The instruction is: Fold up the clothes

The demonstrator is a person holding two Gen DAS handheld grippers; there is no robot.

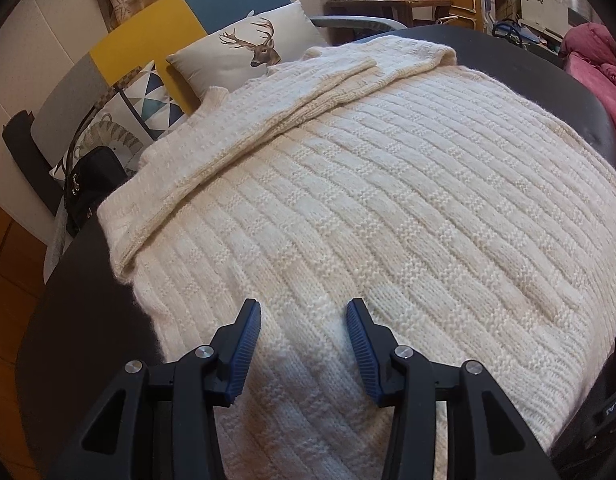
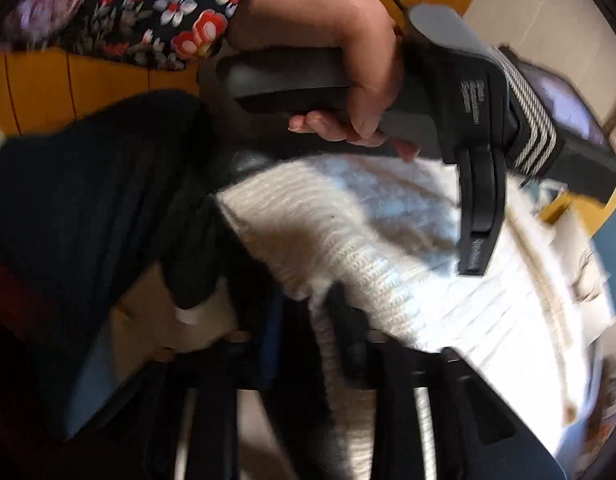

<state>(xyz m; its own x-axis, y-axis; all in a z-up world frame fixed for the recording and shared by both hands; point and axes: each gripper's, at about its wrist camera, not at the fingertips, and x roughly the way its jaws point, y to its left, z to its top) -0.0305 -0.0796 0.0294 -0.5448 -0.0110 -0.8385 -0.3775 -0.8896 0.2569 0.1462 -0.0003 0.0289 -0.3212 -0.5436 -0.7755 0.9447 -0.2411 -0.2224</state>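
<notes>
While the left gripper [image 1: 304, 312] hangs released over the cream sweater [image 1: 368, 208] at lower centre, the right gripper [image 2: 304, 312] pinches the sweater's hem.

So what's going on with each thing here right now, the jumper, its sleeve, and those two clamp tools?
Cream knit sweater: lying spread flat over the dark table.
Sleeve: folded diagonally across the body.
Left gripper: open, above the sweater's near part, holding nothing.
Right gripper: shut on the sweater's ribbed edge; view is blurred.
Person's hand: gripping the left tool's handle.
</notes>
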